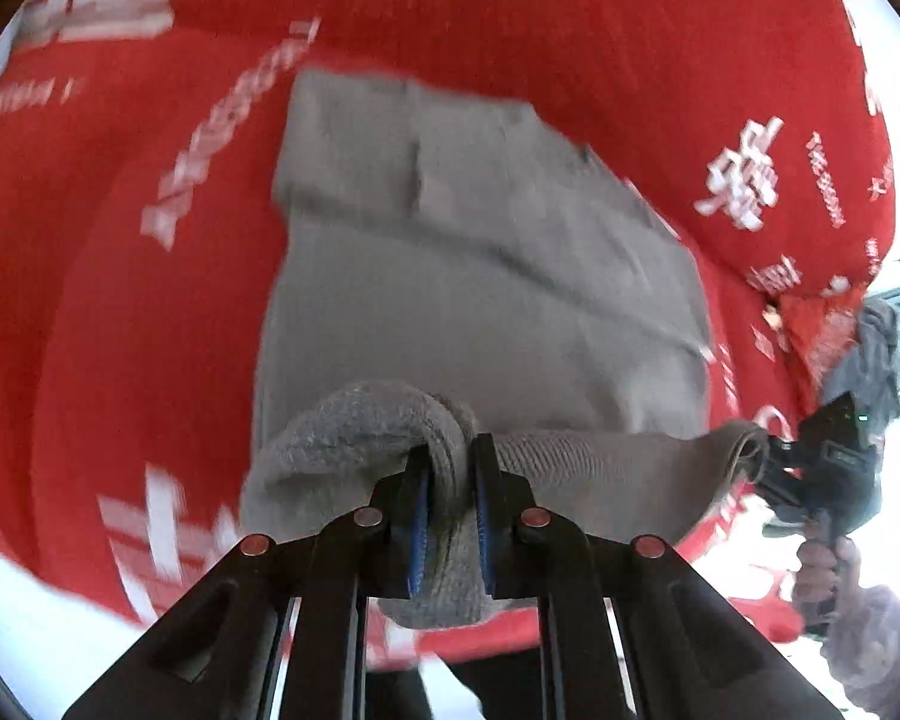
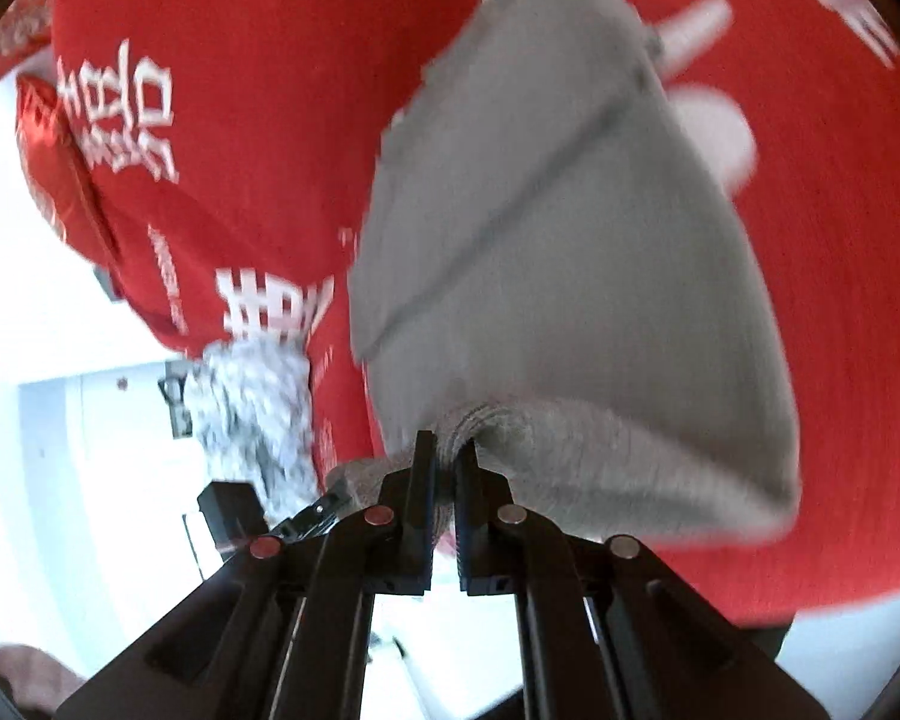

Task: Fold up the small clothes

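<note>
My left tongs (image 1: 450,468) and right tongs (image 2: 447,462) are both clenching the near ribbed edge of the grey garment (image 1: 480,276), its smooth, seamed body hanging over the red printed cloth (image 1: 150,300).

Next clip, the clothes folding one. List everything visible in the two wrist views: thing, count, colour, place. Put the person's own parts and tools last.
grey garment: one, grey knit, lying on the red cloth, near edge lifted and pinched at two spots.
red cloth: one, red with white printed characters, spread under the garment across both views.
dark grey fabric: one bundle, at the right edge of the left wrist view, past the red cloth.
white and grey patterned fabric: one piece, left of centre in the right wrist view; blurred.
left tool: one, black with blue pads, shut on the garment's edge.
right tool: one, black, shut on the garment's edge.
hand: one, gripping the right tool's handle, lower right of the left wrist view.
</note>
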Demonstrator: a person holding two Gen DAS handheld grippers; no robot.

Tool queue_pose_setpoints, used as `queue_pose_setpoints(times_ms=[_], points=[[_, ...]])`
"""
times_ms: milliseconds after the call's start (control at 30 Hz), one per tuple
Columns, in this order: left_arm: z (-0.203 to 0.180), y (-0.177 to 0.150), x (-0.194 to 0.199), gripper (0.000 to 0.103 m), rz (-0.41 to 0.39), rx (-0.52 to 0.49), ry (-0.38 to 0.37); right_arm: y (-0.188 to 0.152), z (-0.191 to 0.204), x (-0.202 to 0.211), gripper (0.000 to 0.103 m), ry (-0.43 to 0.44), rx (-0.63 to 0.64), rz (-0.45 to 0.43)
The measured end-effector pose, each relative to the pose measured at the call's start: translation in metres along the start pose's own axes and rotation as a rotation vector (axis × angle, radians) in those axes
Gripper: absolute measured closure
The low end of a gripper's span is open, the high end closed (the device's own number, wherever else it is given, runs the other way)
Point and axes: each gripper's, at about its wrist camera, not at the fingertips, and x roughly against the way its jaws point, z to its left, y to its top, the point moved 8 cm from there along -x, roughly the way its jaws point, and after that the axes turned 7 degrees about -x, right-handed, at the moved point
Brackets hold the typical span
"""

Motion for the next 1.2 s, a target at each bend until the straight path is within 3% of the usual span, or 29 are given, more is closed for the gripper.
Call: queue_pose_setpoints(times_ms=[100, 167, 367, 400, 467, 500, 600, 667, 833, 967, 1200], points=[[0.004, 0.024, -0.019, 0.088, 0.002, -0.026, 0.081, 0.038, 0.006, -0.007, 0.097, -0.028, -0.021, -0.033], [0.008, 0.032, -0.027, 0.084, 0.028, -0.017, 0.097, 0.060, 0.001, -0.007, 0.097, -0.067, -0.032, -0.042], [0.014, 0.028, -0.023, 0.082, 0.107, 0.037, 0.063, 0.088, -0.017, -0.014, 0.097, -0.116, -0.091, -0.035], [0.015, 0.026, -0.020, 0.076, 0.120, 0.033, 0.069, 0.089, -0.018, -0.014, 0.095, -0.112, -0.099, -0.033], [0.016, 0.027, -0.010, 0.026, 0.110, 0.005, 0.129, 0.094, -0.019, -0.013, 0.093, -0.111, -0.117, -0.039], [0.017, 0.030, -0.003, 0.019, 0.091, -0.011, 0.165, 0.095, -0.018, -0.012, 0.093, -0.104, -0.121, -0.040], [0.019, 0.037, 0.010, 0.019, 0.082, -0.057, 0.233, 0.099, -0.008, -0.009, 0.078, -0.106, -0.113, -0.042], [0.023, 0.040, 0.007, 0.019, 0.100, -0.067, 0.260, 0.103, -0.004, -0.004, 0.037, -0.149, -0.083, -0.044], [0.020, 0.046, -0.023, 0.019, 0.182, -0.108, 0.285, 0.109, 0.008, -0.004, 0.036, -0.303, 0.113, -0.015], [0.021, 0.056, -0.050, 0.019, 0.203, -0.129, 0.297, 0.106, 0.012, -0.020, 0.036, -0.407, 0.255, 0.047], [0.040, 0.064, -0.083, 0.023, 0.226, -0.105, 0.283, 0.094, 0.002, -0.046, 0.036, -0.560, 0.392, 0.105]])
